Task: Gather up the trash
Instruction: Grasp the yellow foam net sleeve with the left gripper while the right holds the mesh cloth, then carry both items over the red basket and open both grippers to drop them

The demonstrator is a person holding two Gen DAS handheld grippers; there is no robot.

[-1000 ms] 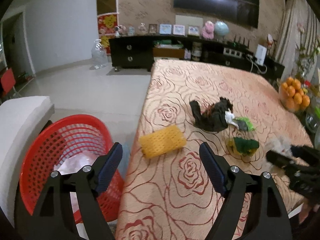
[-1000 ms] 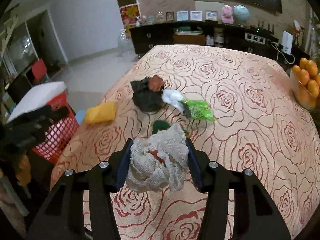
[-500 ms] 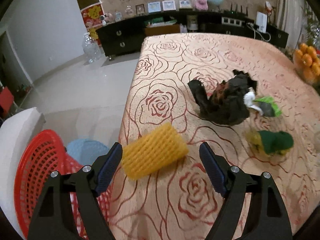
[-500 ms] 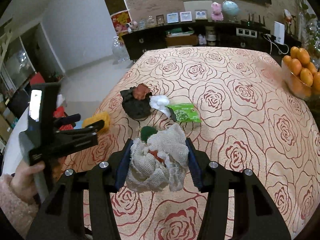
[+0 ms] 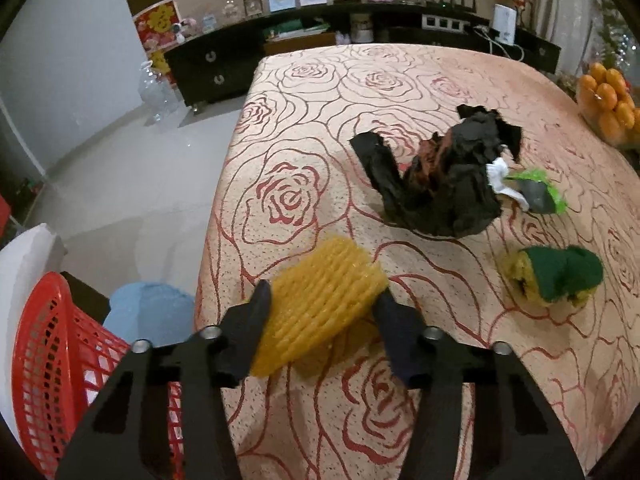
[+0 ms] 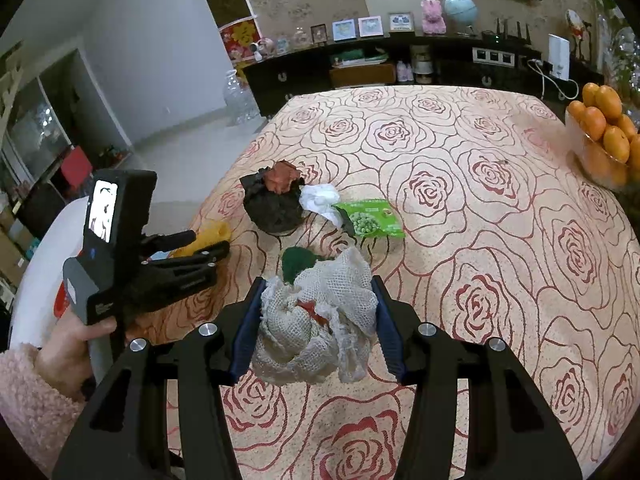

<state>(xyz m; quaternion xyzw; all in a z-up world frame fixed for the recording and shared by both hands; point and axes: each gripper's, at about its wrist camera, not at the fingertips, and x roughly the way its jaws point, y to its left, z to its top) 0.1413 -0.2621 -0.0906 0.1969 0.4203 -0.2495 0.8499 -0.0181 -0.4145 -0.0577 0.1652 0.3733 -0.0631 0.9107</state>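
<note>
Far left, the red basket (image 5: 36,364) waits below the tabletop (image 5: 400,80) edge; the left tongs (image 5: 320,312) have just closed onto the yellow foam net (image 5: 320,312), ready to lift; the right tongs (image 6: 316,320) grip a white mesh wad (image 6: 320,320).

The left gripper (image 5: 322,306) has just been closing on a yellow foam net (image 5: 320,308) near the table's (image 5: 360,92) left edge, and both pads now touch it. Farther right lie a crumpled black bag (image 5: 444,184), a green wrapper (image 5: 540,192) and a green-and-yellow sponge (image 5: 556,280). A red basket (image 5: 44,364) stands at near left, oranges (image 5: 610,104) at far right
</note>
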